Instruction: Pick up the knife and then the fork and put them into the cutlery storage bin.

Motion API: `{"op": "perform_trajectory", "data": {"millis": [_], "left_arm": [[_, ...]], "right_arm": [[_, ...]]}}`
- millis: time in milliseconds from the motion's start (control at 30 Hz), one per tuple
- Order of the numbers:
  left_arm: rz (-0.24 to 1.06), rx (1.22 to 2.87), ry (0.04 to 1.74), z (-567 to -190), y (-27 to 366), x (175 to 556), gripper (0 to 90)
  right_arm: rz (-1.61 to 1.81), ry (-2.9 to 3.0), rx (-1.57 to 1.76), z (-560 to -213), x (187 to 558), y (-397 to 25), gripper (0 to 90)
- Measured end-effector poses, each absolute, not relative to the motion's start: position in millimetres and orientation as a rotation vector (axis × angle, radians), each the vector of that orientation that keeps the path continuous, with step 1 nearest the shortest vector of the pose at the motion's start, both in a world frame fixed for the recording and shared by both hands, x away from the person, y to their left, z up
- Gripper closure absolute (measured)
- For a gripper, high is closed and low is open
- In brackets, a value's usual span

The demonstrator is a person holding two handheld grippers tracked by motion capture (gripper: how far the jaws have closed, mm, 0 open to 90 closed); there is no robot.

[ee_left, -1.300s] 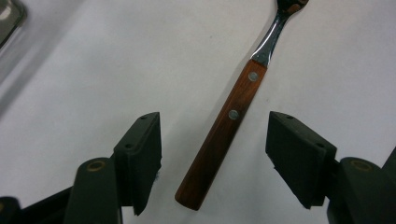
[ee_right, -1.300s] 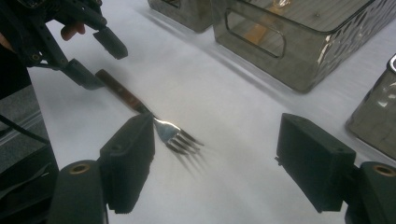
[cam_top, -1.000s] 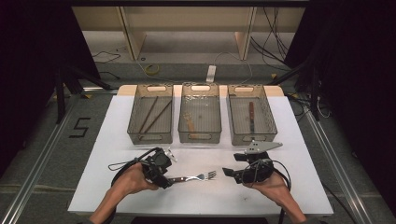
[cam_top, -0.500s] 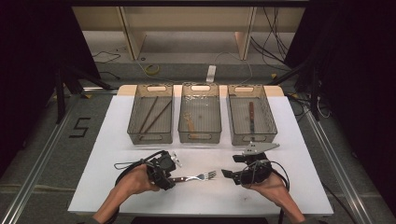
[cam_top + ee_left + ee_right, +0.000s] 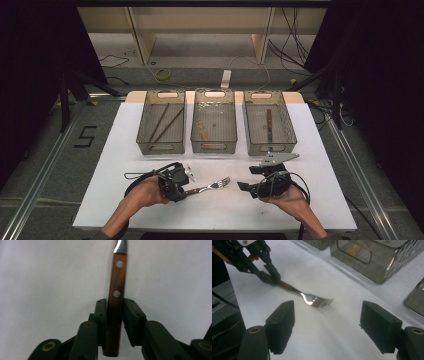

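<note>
Two low hands: left gripper (image 5: 186, 189) pinching fork (image 5: 212, 187) handle, right gripper (image 5: 245, 186) spread.

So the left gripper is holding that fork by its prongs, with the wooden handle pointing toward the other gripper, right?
Not quite. The left gripper holds the fork by its wooden handle; the left gripper view shows the fingers clamped on the riveted wood. It is the prongs that point toward the right gripper, whose fingers are spread wide.
</note>
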State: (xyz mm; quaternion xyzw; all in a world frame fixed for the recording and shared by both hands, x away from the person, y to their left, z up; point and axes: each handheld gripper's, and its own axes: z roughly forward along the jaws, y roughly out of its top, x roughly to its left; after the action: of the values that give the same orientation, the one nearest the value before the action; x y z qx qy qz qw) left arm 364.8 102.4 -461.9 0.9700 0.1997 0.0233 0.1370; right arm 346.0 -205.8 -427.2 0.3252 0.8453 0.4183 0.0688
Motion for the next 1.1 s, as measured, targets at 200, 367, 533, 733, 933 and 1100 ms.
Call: {"op": "perform_trajectory", "data": {"millis": [200, 367, 533, 733, 933, 1100], "left_arm": [[0.088, 2.819, 0.535, -461, 103, 363, 75.1], [0.084, 2.781, 0.567, -461, 103, 362, 75.3], [0.098, 2.730, 0.615, -453, 102, 361, 75.4], [0.045, 2.686, 0.648, -441, 101, 358, 75.4], [0.018, 2.676, 0.653, -433, 95, 354, 75.4], [-0.023, 2.679, 0.629, -434, 88, 351, 75.4]], "right_arm": [[1.259, 2.547, 0.978, -428, 346, -206, 29.2], [1.268, 2.551, 0.970, -426, 345, -205, 29.2], [1.300, 2.559, 0.939, -425, 343, -202, 29.2], [1.337, 2.572, 0.882, -423, 338, -196, 29.2], [1.364, 2.598, 0.775, -421, 329, -181, 28.9], [1.341, 2.614, 0.684, -421, 323, -169, 28.9]]}}
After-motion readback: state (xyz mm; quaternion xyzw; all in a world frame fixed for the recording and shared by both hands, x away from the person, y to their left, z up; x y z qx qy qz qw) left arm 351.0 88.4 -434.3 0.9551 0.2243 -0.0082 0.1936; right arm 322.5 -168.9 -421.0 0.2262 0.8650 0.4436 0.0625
